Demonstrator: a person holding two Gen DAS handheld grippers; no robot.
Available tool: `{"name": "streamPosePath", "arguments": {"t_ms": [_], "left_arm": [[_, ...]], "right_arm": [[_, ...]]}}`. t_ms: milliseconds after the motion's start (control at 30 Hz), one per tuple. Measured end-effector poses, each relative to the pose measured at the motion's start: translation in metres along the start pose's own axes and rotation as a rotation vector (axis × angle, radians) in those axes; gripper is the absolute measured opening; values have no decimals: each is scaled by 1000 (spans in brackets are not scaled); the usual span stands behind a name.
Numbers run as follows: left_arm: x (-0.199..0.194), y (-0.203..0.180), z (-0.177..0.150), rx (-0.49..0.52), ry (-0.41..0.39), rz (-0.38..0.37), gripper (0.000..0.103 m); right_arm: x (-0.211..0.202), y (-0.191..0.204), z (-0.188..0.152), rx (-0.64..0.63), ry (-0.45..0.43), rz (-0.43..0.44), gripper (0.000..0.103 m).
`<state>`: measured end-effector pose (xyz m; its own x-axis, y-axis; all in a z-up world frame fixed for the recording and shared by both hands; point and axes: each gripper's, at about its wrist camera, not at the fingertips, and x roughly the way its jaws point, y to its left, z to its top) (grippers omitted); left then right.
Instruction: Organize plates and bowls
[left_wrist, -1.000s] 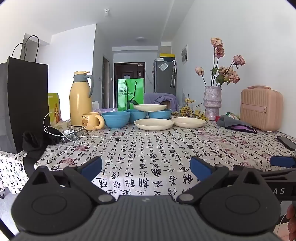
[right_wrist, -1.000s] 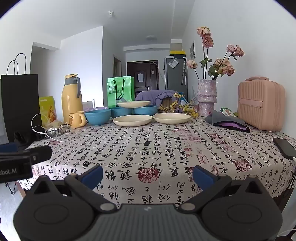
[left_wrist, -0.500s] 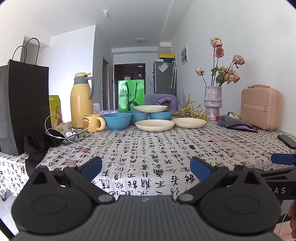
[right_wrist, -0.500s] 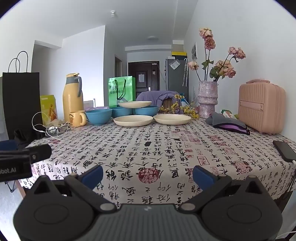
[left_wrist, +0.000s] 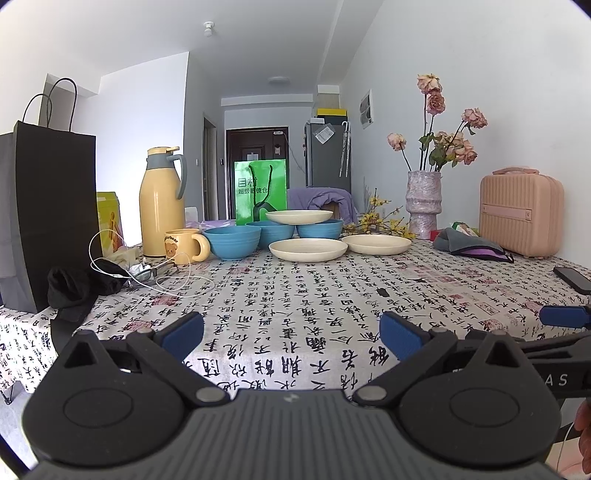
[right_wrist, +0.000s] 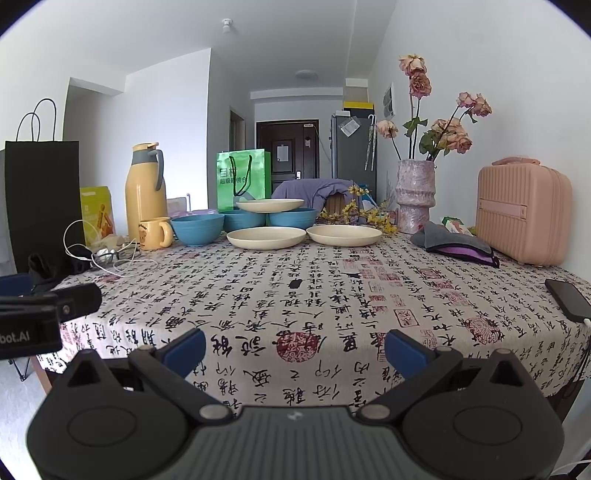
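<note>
Three blue bowls and three cream plates sit at the far end of the bench (left_wrist: 295, 295). The left bowl (left_wrist: 232, 242) stands alone beside a yellow mug (left_wrist: 183, 245). The middle bowl (left_wrist: 269, 232) and right bowl (left_wrist: 320, 229) stand side by side and carry the top plate (left_wrist: 299, 216) across their rims. In front of them, flat on the cloth, lie the centre plate (left_wrist: 308, 249) and, just to its right, the right plate (left_wrist: 376, 244); whether the two rims touch is hard to tell from this low angle.

The left hand-held gripper (left_wrist: 291, 334) is at the near edge with its blue-padded fingers spread wide and nothing between them. The right hand-held gripper (right_wrist: 294, 345) is likewise spread and empty, well apart from the dishes.

The bench wears a white cloth printed with black calligraphy and red seals. On it also stand one yellow thermos (left_wrist: 161, 203), one black paper bag (left_wrist: 44, 206), one green bag (left_wrist: 261, 190), one vase of dried roses (left_wrist: 424, 203), one pink case (left_wrist: 521, 216) and one phone (right_wrist: 567, 299). Behind, a white-walled hallway leads to a dark door (right_wrist: 287, 147).
</note>
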<state>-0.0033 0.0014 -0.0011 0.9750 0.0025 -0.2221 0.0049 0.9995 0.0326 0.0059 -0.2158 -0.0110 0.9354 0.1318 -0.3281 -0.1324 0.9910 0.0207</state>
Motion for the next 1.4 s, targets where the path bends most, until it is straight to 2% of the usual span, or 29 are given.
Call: {"name": "streamPosePath", "arguments": {"t_ms": [1400], "left_arm": [[1,1,-1,0,4,4,103]], "right_arm": [[2,0,0,2,17,-10,103]]}}
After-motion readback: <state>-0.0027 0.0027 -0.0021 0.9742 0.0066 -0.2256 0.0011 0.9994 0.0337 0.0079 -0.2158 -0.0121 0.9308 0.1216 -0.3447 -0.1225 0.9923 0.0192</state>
